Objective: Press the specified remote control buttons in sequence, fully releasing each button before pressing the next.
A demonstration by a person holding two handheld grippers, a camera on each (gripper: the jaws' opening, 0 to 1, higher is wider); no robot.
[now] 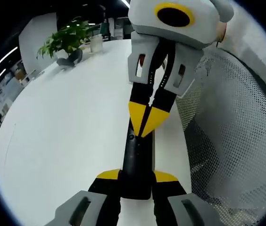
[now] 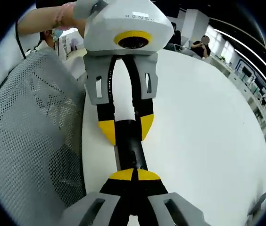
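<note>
**Two grippers on one black remote at the table's edge**

Left gripper view: the left gripper (image 1: 136, 178) clamps its yellow-tipped jaws on the near end of a long black remote control (image 1: 137, 157), which lies along the edge of the white tabletop (image 1: 71, 136). The right gripper (image 1: 146, 118) comes in from the far side, its yellow tips drawn together into a point that rests on the top face of the remote. No button markings can be read. A grey mesh chair back (image 1: 232, 141) stands just past the table edge. A potted plant (image 1: 67, 40) sits near the far corner.

Right gripper view: the right gripper (image 2: 134, 175) shows its tips touching each other over the remote control (image 2: 129, 146). The left gripper (image 2: 126, 128) holds the remote between its tips from both sides. Its white housing bears faint lettering, too blurred to read with certainty. The mesh chair back (image 2: 34, 132) lies beside the tabletop (image 2: 203, 132) edge. A hand (image 2: 60, 16) with a pink wristband holds the left gripper
</note>
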